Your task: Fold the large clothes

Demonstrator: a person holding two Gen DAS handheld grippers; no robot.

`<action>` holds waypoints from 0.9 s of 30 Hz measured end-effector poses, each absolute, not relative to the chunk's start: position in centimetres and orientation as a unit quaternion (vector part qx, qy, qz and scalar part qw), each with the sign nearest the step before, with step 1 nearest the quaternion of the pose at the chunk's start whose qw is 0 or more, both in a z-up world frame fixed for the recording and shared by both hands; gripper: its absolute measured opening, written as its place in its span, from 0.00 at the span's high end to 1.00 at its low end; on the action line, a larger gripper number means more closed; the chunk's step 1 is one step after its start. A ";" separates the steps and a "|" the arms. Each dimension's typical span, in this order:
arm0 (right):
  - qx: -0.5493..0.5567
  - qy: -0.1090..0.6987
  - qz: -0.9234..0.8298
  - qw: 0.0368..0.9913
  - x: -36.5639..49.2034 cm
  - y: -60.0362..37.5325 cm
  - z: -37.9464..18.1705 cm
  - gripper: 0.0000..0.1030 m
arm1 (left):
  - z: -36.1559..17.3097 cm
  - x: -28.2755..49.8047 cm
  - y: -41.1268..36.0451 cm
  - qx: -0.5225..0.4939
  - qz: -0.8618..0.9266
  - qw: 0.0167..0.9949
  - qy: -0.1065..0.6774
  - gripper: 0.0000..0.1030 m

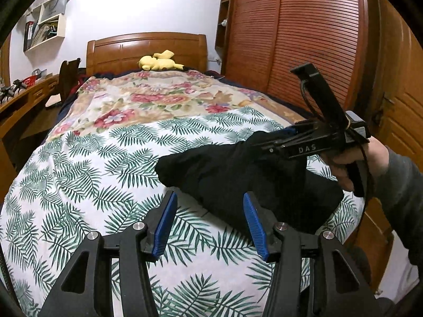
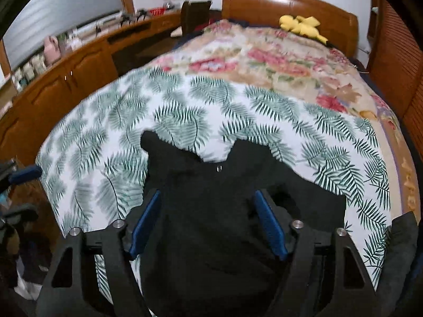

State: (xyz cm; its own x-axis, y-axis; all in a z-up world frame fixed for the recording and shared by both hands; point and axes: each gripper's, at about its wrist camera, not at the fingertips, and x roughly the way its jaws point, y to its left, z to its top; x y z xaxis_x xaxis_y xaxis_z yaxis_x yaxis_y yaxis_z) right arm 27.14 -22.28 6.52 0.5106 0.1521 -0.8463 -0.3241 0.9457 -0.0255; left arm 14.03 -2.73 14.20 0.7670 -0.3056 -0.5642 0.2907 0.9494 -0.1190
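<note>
Left wrist view shows the left tool (image 1: 208, 224) with its jaws parted and nothing between them, just short of the folded black garment (image 1: 238, 177) lying on the palm-leaf sheet (image 1: 92, 163) of the bed. Over the same garment, the right tool (image 2: 206, 224) hovers released, jaws spread either side without pinching it, a hand (image 1: 362, 163) gripping its handle.
</note>
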 end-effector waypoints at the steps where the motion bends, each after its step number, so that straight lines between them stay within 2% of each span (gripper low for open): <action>1: -0.095 0.480 0.140 0.861 27.0 -22.4 6.3 0.58 | 14.2 14.2 -2.6 -0.013 -0.158 0.939 0.304 0.48; 2: -0.097 0.482 0.143 0.859 26.7 -22.5 6.1 0.66 | 14.2 14.2 -2.8 -0.015 -0.159 0.939 0.305 0.48; 3: -0.098 0.483 0.150 0.857 26.3 -22.7 6.1 0.83 | 14.2 14.2 -2.7 -0.016 -0.159 0.938 0.306 0.47; 4: -0.097 0.477 0.156 0.860 25.7 -23.0 6.2 0.88 | 14.2 14.4 -2.8 -0.016 -0.159 0.938 0.307 0.47; 6: -0.092 0.458 0.154 0.871 24.5 -23.5 6.9 0.92 | 14.1 14.5 -2.9 -0.014 -0.160 0.938 0.307 0.47; 13: -0.040 0.389 0.110 0.914 18.4 -27.9 9.6 0.94 | 13.9 15.3 -3.9 -0.012 -0.171 0.936 0.308 0.47; 18: -0.024 0.368 0.059 0.928 14.4 -31.3 9.9 0.95 | 13.5 16.1 -4.3 -0.008 -0.184 0.933 0.309 0.47; 27: 0.007 0.421 -0.062 0.905 10.6 -38.9 5.1 0.95 | 13.1 17.0 -4.7 -0.002 -0.201 0.928 0.315 0.46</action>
